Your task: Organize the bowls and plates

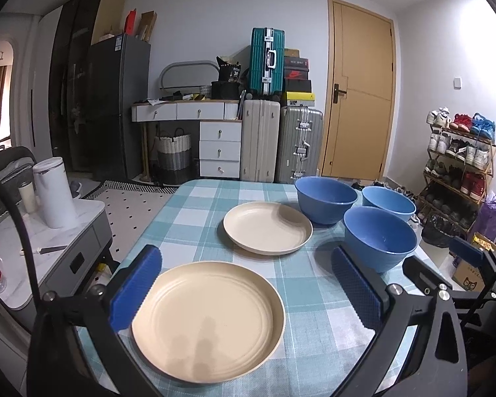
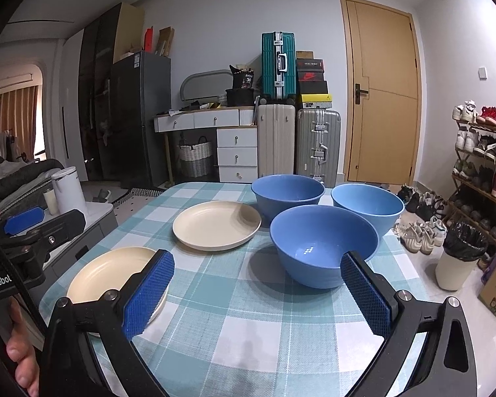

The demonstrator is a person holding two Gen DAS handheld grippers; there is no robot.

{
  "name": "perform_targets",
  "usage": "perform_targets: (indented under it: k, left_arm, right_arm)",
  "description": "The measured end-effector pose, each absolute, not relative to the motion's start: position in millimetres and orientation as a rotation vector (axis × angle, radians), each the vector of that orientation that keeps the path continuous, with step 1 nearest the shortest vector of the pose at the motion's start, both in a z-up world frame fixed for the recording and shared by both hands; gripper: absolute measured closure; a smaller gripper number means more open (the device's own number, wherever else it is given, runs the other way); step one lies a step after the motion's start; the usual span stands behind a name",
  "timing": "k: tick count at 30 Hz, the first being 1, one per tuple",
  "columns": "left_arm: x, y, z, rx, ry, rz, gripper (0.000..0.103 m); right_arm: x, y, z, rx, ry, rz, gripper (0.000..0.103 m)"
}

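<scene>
Two cream plates lie on the checked table: a near plate (image 1: 208, 324) (image 2: 112, 273) and a far plate (image 1: 268, 226) (image 2: 216, 225). Three blue bowls stand upright to their right: a near bowl (image 1: 380, 236) (image 2: 324, 244), a far left bowl (image 1: 325, 198) (image 2: 287, 195) and a far right bowl (image 1: 388, 201) (image 2: 367, 205). My left gripper (image 1: 248, 281) hangs open over the near plate, holding nothing. My right gripper (image 2: 258, 284) is open and empty, just in front of the near bowl, with its left finger above the near plate's edge.
The table (image 1: 195, 211) wears a teal checked cloth. A grey side cabinet (image 1: 49, 258) with a white kettle (image 1: 54, 195) stands left of it. A bin (image 2: 456, 258), shoes and a shoe rack (image 2: 482, 165) are on the right. Suitcases (image 1: 281, 142) and drawers line the far wall.
</scene>
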State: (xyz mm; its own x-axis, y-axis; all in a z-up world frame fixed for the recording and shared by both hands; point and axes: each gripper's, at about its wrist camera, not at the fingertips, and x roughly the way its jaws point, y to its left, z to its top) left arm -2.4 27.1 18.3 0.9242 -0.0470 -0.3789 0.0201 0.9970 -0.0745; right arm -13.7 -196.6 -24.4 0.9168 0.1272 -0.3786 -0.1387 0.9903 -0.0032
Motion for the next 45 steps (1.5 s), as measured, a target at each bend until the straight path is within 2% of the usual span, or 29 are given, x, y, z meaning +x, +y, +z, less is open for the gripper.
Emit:
perform_targets:
  k: [12, 20, 24, 29, 33, 36, 41, 45]
  left_arm:
    - [-0.3, 21.8, 16.8, -0.031, 0.415, -0.028, 0.000]
    - [15.1, 49.4, 24.4, -0.166, 0.469, -0.044, 0.000]
    - [29.0, 64.1, 34.8, -0.205, 0.500, -0.048, 0.000]
    - [54.4, 71.7, 57.9, -0.124, 0.520, -0.049, 0.000]
    - [89.6, 78.1, 69.6, -0.103, 0.586, -0.063, 0.000]
    - [125.2, 91.1, 67.3, -0.191, 0.700, -0.114, 0.000]
    - [184.3, 100.1, 55.6, -0.249, 0.864, -0.138, 0.000]
    - [238.3, 89.0, 32.7, -0.164, 1.019, -0.207, 0.000]
  right_arm:
    - [-14.1, -195.0, -24.2, -0.007, 0.391, 0.147, 0.001]
    - [-17.3, -186.5, -23.8, -0.059, 0.363, 0.116, 0.001]
    - [-25.3, -183.5, -12.6, -0.060, 0.276, 0.108, 0.001]
    - [-14.3, -177.2, 9.3, -0.070, 0.275, 0.149, 0.001]
    - [18.3, -170.9, 37.1, -0.027, 0.337, 0.192, 0.001]
    - [47.2, -166.9, 57.4, 0.037, 0.391, 0.235, 0.001]
    - [106.4, -151.1, 85.7, 0.081, 0.512, 0.381, 0.001]
    - [162.2, -135.7, 90.1, 0.104, 0.665, 0.443, 0.001]
